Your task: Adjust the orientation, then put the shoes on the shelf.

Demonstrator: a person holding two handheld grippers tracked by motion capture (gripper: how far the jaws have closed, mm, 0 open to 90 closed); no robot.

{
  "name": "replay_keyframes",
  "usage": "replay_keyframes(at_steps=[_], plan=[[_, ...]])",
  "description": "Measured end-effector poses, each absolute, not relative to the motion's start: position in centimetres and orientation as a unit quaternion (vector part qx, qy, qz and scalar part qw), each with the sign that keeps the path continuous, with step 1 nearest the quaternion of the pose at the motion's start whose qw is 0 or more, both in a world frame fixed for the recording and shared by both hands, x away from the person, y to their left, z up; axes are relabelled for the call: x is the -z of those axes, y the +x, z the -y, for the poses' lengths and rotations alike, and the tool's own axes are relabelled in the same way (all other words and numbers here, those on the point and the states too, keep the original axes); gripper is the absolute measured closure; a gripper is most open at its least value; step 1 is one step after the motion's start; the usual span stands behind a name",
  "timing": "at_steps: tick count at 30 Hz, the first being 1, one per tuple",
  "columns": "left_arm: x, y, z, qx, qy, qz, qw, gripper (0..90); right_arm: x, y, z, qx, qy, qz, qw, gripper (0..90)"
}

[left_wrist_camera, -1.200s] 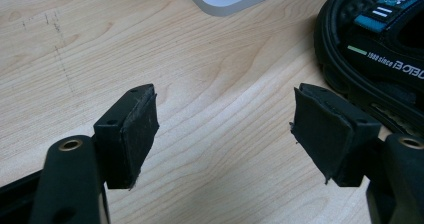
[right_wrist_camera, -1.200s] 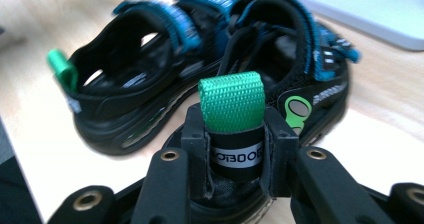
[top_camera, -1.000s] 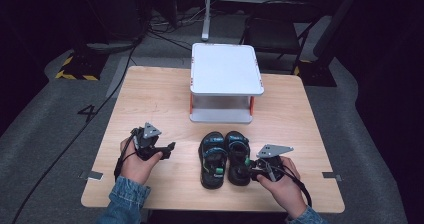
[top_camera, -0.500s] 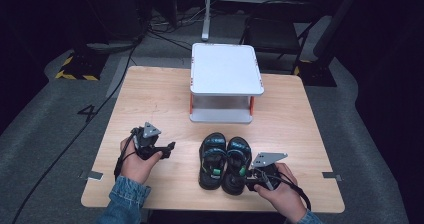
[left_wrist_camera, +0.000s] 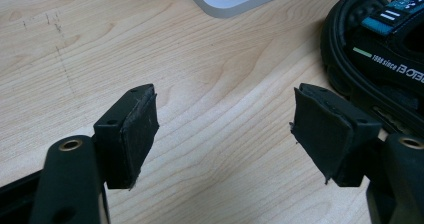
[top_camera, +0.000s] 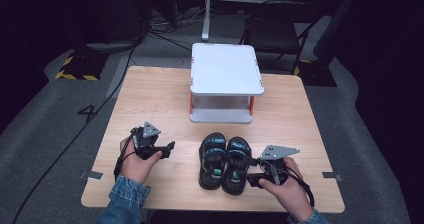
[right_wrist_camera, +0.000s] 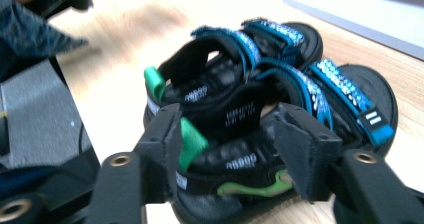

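- The right tongs [top_camera: 251, 178] sit at the heel end of the right-hand sandal [top_camera: 236, 165], low and right of centre in the high view; their jaws have just been opening, and in the right gripper view they stand apart on either side of that sandal's heel, with no pad clearly pressing on it.
- The left tongs [top_camera: 170, 146] are spread wide over bare tabletop [top_camera: 150, 99], gripping nothing, left of centre.
- The pair of black sandals with blue straps lies side by side, touching, in the lower middle of the frame; the left-hand sandal [top_camera: 212, 160] is nearer the left tongs.
- Judged from this, the pair looks set down and released near the front edge.
- The white two-tier stand [top_camera: 225, 69] behind them carries nothing; moving the sandals there may be what is left.
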State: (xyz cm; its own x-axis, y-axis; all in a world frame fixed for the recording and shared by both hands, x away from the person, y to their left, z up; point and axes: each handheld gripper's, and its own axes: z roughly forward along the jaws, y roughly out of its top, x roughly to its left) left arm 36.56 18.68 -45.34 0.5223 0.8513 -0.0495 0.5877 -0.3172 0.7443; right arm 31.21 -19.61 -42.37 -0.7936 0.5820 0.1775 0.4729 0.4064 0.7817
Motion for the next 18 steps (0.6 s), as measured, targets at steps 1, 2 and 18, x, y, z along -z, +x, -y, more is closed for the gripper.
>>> replay_keyframes(at_steps=[1,2,18], plan=[[45.3,36.6,-18.6,-0.179,0.792,-0.454,0.367,26.5,42.3,31.3,19.4,-0.446,0.320,-0.834,0.062,48.5],[45.3,36.6,-18.6,-0.180,0.792,-0.453,0.367,26.5,42.3,31.4,19.2,-0.448,0.323,-0.831,0.064,49.2],[45.6,36.4,-18.6,-0.179,0.795,-0.452,0.363,26.5,43.9,32.2,15.7,-0.406,0.393,-0.823,0.052,47.9]])
